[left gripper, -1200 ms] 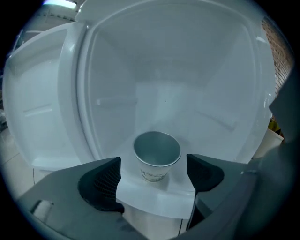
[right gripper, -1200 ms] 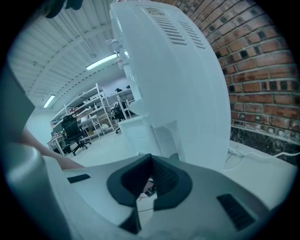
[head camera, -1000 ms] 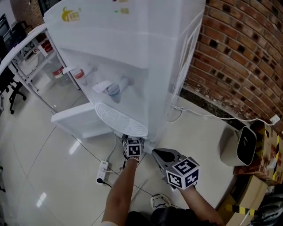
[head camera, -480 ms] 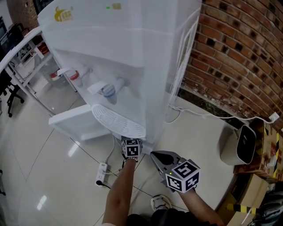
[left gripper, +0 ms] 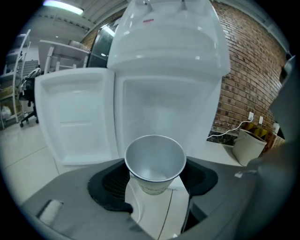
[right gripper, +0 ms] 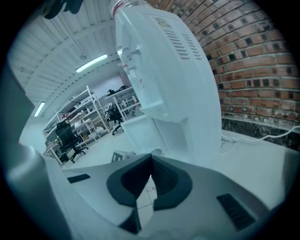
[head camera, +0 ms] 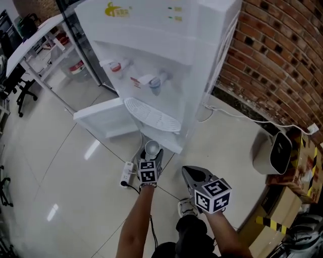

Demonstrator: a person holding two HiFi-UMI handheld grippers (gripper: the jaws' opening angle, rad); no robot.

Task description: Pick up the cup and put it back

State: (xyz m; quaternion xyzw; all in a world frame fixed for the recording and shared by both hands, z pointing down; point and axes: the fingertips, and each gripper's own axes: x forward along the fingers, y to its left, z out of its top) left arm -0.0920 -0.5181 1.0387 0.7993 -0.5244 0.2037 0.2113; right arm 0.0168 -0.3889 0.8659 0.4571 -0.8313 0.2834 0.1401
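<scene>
A white water dispenser [head camera: 166,45] with a yellow logo [head camera: 112,9] and red [head camera: 117,65] and blue [head camera: 155,83] taps stands before a red-brown brick wall [head camera: 282,60] on a pale, glossy tiled floor [head camera: 65,166]. The cup [left gripper: 154,159] is silver-grey inside. The left claw [left gripper: 155,183] and right claw [right gripper: 151,174] are grey with black pads [left gripper: 110,185]. Their cubes [head camera: 212,195] show black-and-white squares. The tape [head camera: 267,221] is striped yellow and black.

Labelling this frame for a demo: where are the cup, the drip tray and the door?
cup [left gripper: 154,158], left gripper view, inner wall.
drip tray [head camera: 151,115], head view, grille middle.
door [head camera: 103,120], head view, inner panel.
</scene>
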